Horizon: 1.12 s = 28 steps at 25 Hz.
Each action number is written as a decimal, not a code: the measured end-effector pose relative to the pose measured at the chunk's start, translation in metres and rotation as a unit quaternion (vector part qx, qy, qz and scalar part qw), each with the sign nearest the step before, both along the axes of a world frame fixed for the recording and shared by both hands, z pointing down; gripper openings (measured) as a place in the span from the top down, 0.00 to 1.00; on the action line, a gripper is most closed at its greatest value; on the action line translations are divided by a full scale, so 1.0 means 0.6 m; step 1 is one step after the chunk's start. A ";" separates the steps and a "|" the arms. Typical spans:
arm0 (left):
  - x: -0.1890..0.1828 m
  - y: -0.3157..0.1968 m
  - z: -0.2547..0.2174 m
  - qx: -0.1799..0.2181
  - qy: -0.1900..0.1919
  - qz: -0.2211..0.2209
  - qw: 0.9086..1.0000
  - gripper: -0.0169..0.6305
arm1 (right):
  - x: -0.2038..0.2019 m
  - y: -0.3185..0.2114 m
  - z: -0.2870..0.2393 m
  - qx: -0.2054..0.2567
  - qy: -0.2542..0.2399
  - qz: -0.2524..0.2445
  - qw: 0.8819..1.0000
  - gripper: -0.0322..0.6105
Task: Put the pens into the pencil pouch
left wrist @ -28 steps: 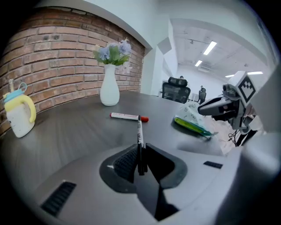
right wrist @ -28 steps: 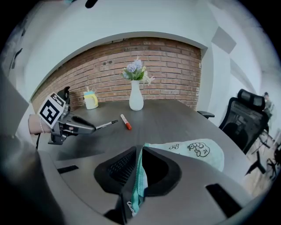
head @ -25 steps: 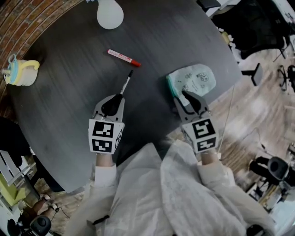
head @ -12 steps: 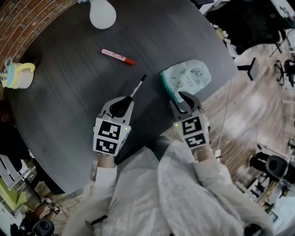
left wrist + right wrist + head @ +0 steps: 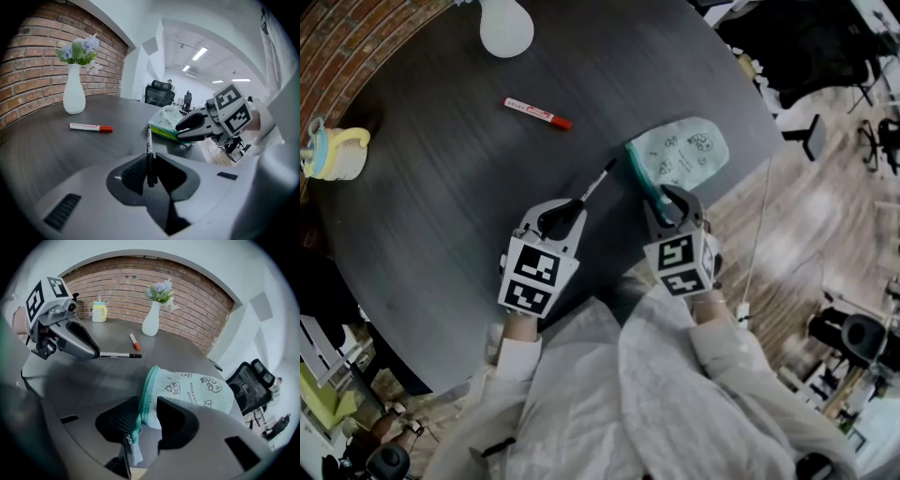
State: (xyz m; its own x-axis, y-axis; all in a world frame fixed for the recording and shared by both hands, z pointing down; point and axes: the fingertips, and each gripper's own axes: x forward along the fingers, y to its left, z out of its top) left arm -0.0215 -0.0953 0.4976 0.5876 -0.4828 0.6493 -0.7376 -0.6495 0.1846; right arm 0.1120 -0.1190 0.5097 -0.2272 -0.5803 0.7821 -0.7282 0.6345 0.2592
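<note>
Gripping a black pen (image 5: pixel 149 140) between closed jaws, the left tool (image 5: pixel 150 164) aims its tip at the pencil pouch (image 5: pixel 197 390) on the bench (image 5: pixel 441 206). The right tool (image 5: pixel 149 416), jaws just opening, straddles the pouch's zipper edge unpinched. Farther off lie 1 red-capped marker (image 5: pixel 537 113), a yellow cup (image 5: pixel 336 153) and a white vase (image 5: pixel 506 28), cut off in the head view. Both tools slant downward.
</note>
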 end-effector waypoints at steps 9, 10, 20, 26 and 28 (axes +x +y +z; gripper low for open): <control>0.028 0.011 0.004 -0.010 0.004 0.034 0.999 0.88 | 0.018 -0.013 -0.028 0.003 -0.051 0.037 0.998 0.89; 0.032 0.013 0.004 -0.011 0.004 0.041 0.999 0.88 | 0.019 -0.014 -0.033 0.003 -0.062 0.041 0.997 0.89; 0.076 0.015 -0.008 -0.017 0.014 0.087 0.996 0.88 | 0.039 -0.018 -0.068 0.010 -0.132 0.061 0.989 0.89; 0.108 0.008 -0.015 -0.016 0.005 0.124 0.992 0.88 | 0.035 -0.015 -0.080 0.015 -0.142 0.049 0.989 0.89; 0.117 0.005 -0.016 -0.017 -0.001 0.132 0.991 0.88 | 0.030 -0.011 -0.083 0.014 -0.145 0.044 0.988 0.89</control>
